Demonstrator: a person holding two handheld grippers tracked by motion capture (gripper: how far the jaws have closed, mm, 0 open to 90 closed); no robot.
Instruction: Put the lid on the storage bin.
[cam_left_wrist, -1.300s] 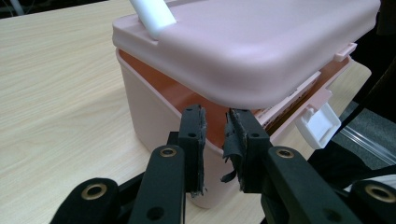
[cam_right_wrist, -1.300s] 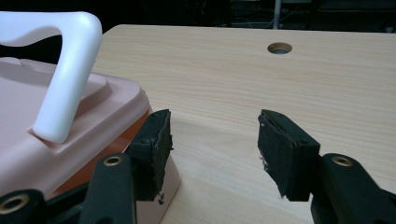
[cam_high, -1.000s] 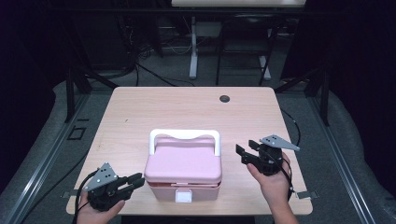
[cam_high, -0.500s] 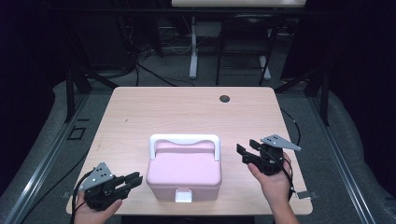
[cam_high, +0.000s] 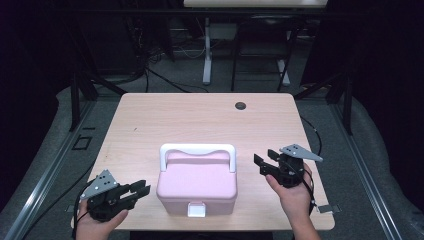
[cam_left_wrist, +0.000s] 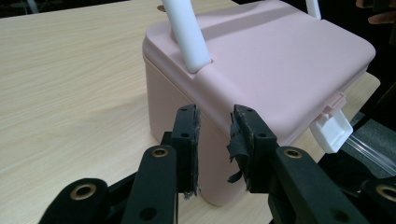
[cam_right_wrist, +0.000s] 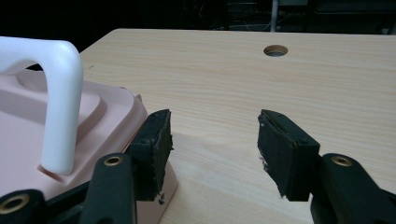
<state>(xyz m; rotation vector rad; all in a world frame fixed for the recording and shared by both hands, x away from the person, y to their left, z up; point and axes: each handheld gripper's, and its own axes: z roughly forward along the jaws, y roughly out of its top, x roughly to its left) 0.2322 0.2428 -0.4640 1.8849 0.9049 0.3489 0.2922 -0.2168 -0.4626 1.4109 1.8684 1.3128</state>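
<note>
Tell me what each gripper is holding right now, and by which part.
Nothing is held. The left gripper and the right gripper both stand open, flanking the pink box, with gaps empty and its white handle untouched.

Ahead of the left hand-held gripper (cam_high: 141, 190), the pink box (cam_high: 197, 181) blocks the way, its corner just beyond the narrow gap between the jaws. The right hand-held gripper (cam_high: 264, 164) has that box just beside its left jaw; straight ahead lies bare desk (cam_high: 200, 120) up to a small round hole (cam_high: 240, 105). The upright white handle (cam_high: 197, 150) bars passage low over the lid.
</note>
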